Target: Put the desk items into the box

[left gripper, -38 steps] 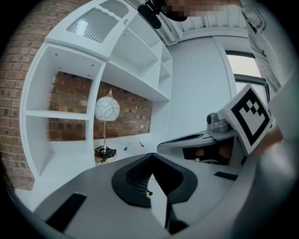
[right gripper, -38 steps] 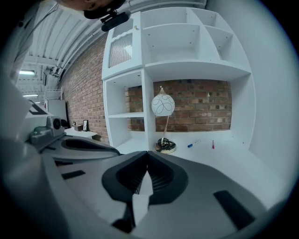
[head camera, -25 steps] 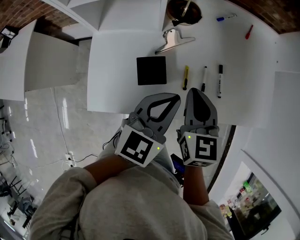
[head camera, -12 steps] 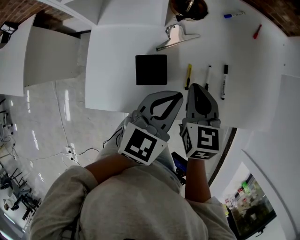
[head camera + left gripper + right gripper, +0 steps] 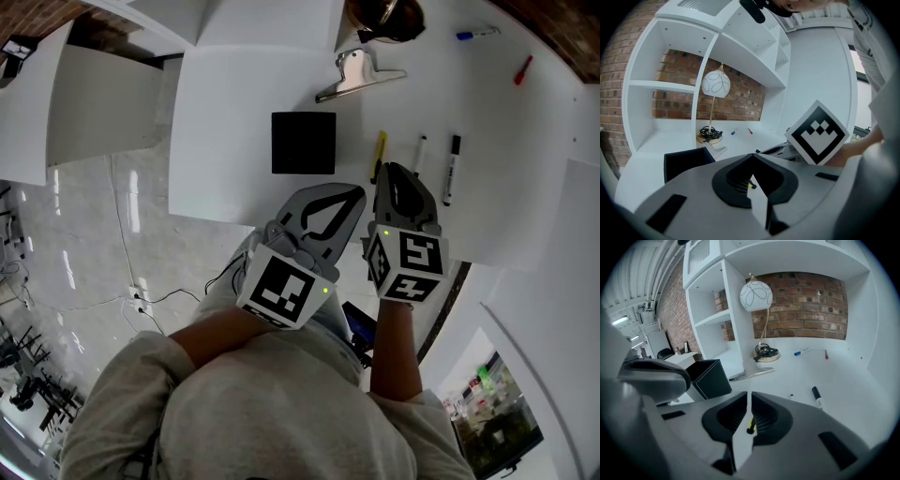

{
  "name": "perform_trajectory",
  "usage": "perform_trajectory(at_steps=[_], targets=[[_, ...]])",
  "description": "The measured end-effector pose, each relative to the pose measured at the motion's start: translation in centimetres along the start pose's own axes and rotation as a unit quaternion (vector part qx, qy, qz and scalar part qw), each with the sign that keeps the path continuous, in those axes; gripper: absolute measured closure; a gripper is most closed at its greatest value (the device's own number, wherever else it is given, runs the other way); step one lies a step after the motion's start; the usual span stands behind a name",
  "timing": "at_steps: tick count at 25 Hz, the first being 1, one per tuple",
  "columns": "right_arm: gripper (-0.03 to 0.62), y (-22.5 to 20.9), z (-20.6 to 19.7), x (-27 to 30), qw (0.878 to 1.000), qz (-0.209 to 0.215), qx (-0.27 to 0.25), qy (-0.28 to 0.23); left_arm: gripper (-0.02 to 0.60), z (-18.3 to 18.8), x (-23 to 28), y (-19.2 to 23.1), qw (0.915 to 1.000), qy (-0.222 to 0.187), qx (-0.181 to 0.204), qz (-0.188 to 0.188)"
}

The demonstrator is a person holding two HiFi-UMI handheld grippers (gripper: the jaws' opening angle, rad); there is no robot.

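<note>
My left gripper [image 5: 751, 157]: clenched, tips together on nothing, above the white desk's [image 5: 234, 122] near edge.
My right gripper [image 5: 749, 395]: closed to a sliver, empty, just beside the left.
Yellow pen [image 5: 379, 155]: lying just past my right gripper.
Black box [image 5: 303, 142]: open-topped, left of the pen.
Black marker [image 5: 454, 169]: right of the pen.
Blue pen [image 5: 478, 34]: far back.

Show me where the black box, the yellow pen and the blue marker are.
black box [image 5: 303, 142], head view, on its dark bare inside.
yellow pen [image 5: 379, 155], head view, on the middle of its barrel.
blue marker [image 5: 476, 34], head view, on the middle of its body.
</note>
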State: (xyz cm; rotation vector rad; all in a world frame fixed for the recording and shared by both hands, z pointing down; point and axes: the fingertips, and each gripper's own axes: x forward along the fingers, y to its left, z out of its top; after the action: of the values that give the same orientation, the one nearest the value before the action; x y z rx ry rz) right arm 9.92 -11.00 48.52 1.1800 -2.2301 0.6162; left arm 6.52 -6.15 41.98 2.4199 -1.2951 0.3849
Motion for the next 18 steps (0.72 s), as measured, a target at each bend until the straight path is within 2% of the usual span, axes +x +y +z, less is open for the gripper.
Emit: perform_trajectory(at_steps=[6,9,18], targets=[[0.572,-0.1,-1.1,1.4,0.999,0.004,0.003,0.039,0.572,-0.3,0.1,0.4,0.9999,0.004,-0.002,0.009],[0.519,-0.3,-1.9,2.2,0.998,0.006,0.009,0.066,0.572,-0.6,0.1,0.8,0.9999,0.008,-0.002,0.014],[0.516,-1.0,-3.7,3.9,0.992,-0.009,0.013,0.126,0.572,-1.0,0.1,1.4,0.9996,0.017,-0.004,0.021]])
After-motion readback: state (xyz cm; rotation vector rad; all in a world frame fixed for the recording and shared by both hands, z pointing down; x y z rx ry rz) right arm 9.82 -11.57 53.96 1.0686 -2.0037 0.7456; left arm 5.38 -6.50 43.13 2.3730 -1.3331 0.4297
